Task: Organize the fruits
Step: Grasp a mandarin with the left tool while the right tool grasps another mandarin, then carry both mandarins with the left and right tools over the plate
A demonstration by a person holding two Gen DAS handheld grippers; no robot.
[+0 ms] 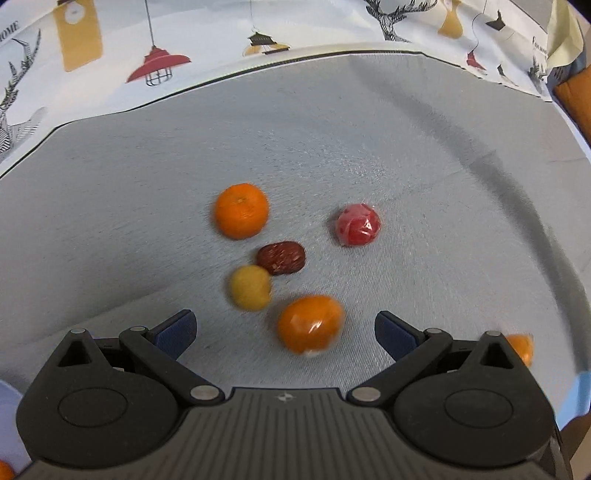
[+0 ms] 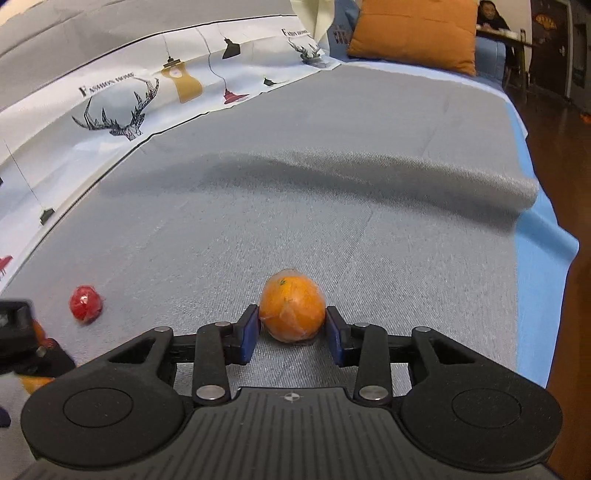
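— What's around on my feeds?

— I see a grey cloth (image 2: 332, 192) spread flat, with a long fold near its far edge. Along its left edge lies a white printed sheet (image 2: 122, 99) showing antlers and lamps.

— Anything further off?

— An orange cushion (image 2: 413, 33) past the far corner, blue fabric (image 2: 539, 229) along the right edge.

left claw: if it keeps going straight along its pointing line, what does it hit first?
Most likely the wrapped orange: it lies just ahead of the open left claw, roughly centred between the blue pads. The yellow fruit sits slightly left of that line. Depth is unclear in the fisheye view, so it might reach the grey cloth first.
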